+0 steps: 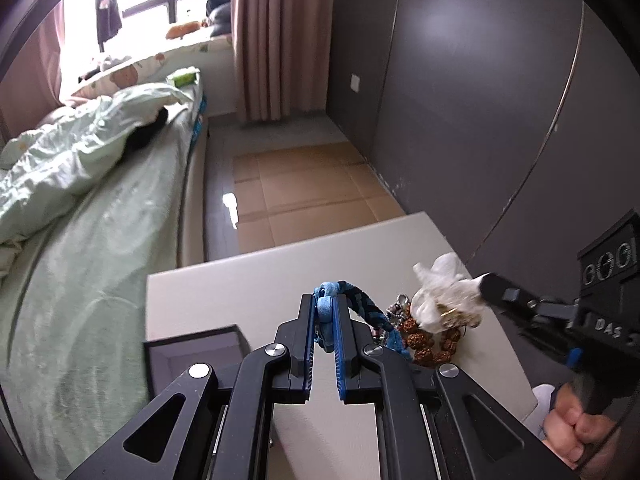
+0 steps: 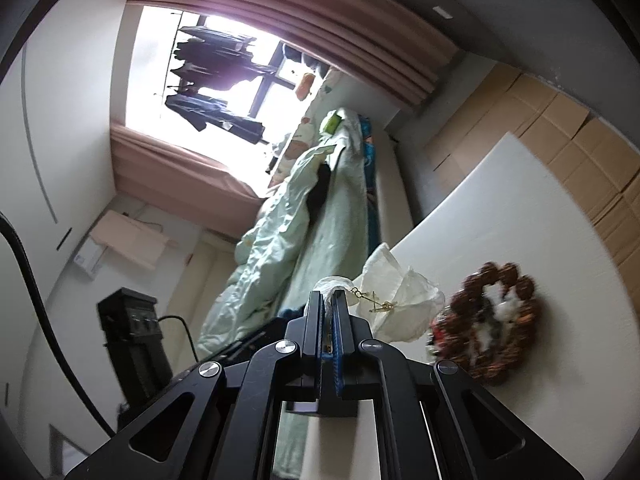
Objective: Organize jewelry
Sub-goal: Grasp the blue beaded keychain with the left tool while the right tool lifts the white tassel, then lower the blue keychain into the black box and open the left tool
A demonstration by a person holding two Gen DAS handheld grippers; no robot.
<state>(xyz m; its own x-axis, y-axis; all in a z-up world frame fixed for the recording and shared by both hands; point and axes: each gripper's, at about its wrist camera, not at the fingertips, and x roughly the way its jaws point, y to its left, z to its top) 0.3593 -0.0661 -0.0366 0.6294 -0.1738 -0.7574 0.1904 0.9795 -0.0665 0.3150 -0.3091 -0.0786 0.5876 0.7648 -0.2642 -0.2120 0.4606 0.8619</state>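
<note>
My left gripper (image 1: 325, 305) is shut on a blue braided cord bracelet (image 1: 362, 303), lifted above the white table (image 1: 248, 284). My right gripper (image 2: 329, 300) is shut on a crumpled white tissue (image 2: 394, 300) that carries a small gold chain (image 2: 372, 298); the tissue also shows in the left wrist view (image 1: 444, 292), held by the right gripper's tip (image 1: 490, 286). A brown bead bracelet (image 2: 494, 320) lies on the table; in the left view it lies (image 1: 430, 342) just under the tissue. A dark open jewelry box (image 1: 196, 354) stands at the table's left front.
A bed with a pale green quilt (image 1: 92, 184) runs along the left. Cardboard sheets (image 1: 312, 188) cover the floor beyond the table. A grey wardrobe wall (image 1: 480, 100) stands on the right. A black device (image 2: 132, 332) with a cable shows in the right view.
</note>
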